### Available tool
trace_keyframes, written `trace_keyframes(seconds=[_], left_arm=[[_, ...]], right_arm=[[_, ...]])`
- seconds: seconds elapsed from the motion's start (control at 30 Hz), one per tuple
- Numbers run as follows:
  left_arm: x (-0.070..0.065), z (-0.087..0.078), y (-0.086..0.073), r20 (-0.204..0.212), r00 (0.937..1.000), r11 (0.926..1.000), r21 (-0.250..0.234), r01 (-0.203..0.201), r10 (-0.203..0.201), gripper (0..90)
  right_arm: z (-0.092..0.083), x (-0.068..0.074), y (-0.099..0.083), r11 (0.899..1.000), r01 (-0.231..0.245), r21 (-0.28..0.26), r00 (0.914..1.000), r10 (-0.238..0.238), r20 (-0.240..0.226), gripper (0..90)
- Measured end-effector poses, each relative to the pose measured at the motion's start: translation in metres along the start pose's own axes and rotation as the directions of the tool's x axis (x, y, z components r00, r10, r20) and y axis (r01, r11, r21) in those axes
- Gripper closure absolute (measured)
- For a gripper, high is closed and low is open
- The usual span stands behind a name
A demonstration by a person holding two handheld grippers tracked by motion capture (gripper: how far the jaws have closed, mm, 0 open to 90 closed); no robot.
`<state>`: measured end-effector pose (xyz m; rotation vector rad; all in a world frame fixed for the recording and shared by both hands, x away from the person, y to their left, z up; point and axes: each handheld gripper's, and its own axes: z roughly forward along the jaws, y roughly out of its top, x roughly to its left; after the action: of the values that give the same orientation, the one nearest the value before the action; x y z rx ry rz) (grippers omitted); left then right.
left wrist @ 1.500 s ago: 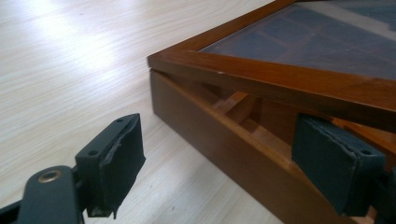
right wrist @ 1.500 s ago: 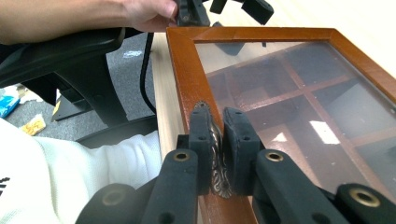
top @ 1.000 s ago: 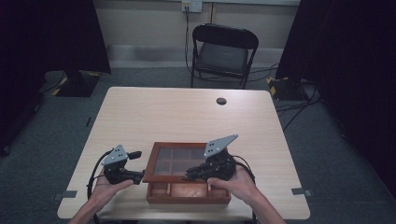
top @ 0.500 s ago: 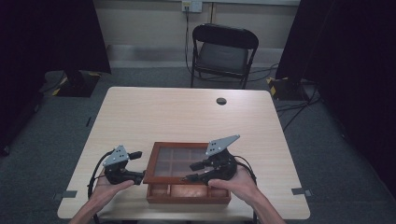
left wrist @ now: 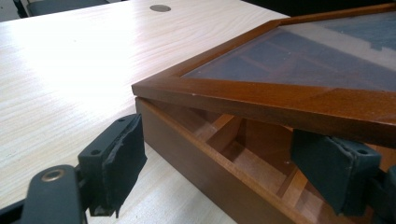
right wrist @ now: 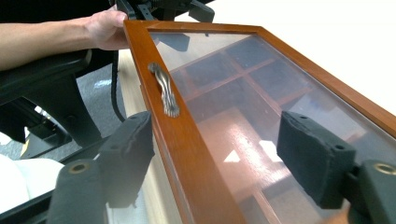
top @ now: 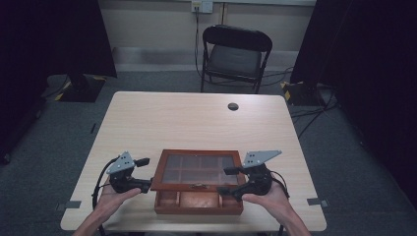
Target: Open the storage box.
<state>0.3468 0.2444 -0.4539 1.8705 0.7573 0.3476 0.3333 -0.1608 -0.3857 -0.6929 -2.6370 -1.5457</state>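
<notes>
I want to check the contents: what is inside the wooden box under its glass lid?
Inside the wooden box, wooden dividers form compartments that look bare through the glass lid and under its raised front. Glare hides some compartment floors.

Grey carpet floor [top: 344, 162] – black folding chair [top: 235, 55] at 12 o'clock, pale wall [top: 157, 24], dark curtains [top: 364, 59] flanking light wood surface [top: 196, 123].

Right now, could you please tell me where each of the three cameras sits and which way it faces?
High view: fixed above the person's side, facing forward and down on the pale wooden table; forearms, left gripper and right gripper show.
Left gripper view: rides the left gripper, looking along its jaws, which straddle the brown wooden glass-lidded box's side wall under the raised lid.
Right gripper view: rides the right gripper, its open jaws either side of the lid's front rail; a hand shows beyond.
All share the box.
</notes>
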Motion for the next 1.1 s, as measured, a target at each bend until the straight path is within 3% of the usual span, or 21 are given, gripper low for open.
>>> trace_keyframes(seconds=[0.3,0.43,0.5,0.57,0.9,1.1], left_arm=[[-0.001,0.001,0.005,0.007,0.9999,0.9998,-0.020,-0.009,0.009,19.1],[-0.001,0.000,0.006,0.007,1.0000,0.9997,-0.025,-0.004,0.004,19.2],[-0.001,0.001,0.007,0.012,0.9998,0.9991,-0.038,0.019,-0.019,19.1],[-0.001,0.001,0.008,0.007,1.0000,0.9994,-0.034,0.003,-0.003,19.2],[-0.001,0.001,0.014,0.003,0.9999,0.9993,-0.034,-0.016,0.016,19.7],[0.001,0.000,0.019,0.009,0.9998,0.9989,-0.045,-0.015,0.015,20.8]], right_arm=[[-0.012,-0.007,-0.018,0.999,0.012,-0.047,0.9973,-0.008,0.072,19.2],[-0.012,-0.005,-0.021,0.997,0.054,-0.056,0.9943,-0.049,0.095,19.1],[-0.012,-0.003,-0.022,0.995,0.076,-0.070,0.9927,-0.069,0.099,18.8],[-0.013,-0.002,-0.022,0.992,0.096,-0.076,0.9893,-0.087,0.117,19.1],[-0.012,-0.007,-0.023,0.991,0.105,-0.088,0.9864,-0.092,0.136,18.5],[-0.013,-0.013,-0.019,0.993,0.080,-0.087,0.9864,-0.066,0.151,18.8]])
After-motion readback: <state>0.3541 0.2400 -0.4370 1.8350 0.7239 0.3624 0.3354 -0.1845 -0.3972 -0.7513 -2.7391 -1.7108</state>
